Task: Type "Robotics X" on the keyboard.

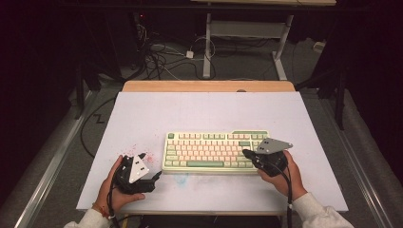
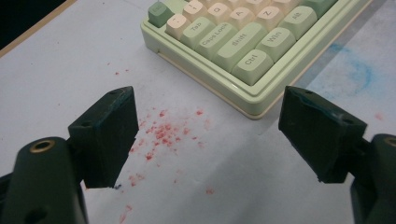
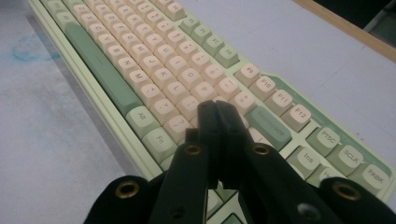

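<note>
In the high view, a pale green and cream keyboard (image 1: 216,152) lies flat on the white surface (image 1: 204,111), near the front middle, its long side running across. The right gripper (image 1: 247,154) is held over the keyboard's right end, its tips above the keys there, with the grey three-cornered plate on top. The left gripper (image 1: 157,176) is held in the person's hand just off the keyboard's left front corner, near a patch of red specks (image 1: 142,154) on the surface.

In the left gripper view, the left gripper (image 2: 205,135) has its jaws spread wide with nothing between them, above the red specks (image 2: 166,133). The keyboard's (image 2: 247,42) Ctrl corner lies just ahead of them. A faint blue smudge (image 2: 357,70) marks the surface beside the keyboard's front edge.

In the right gripper view, the right gripper (image 3: 215,109) has its jaws pressed together, holding nothing, their tips over the cream keys near the right end of the keyboard (image 3: 140,74); whether they touch a key I cannot tell.
</note>
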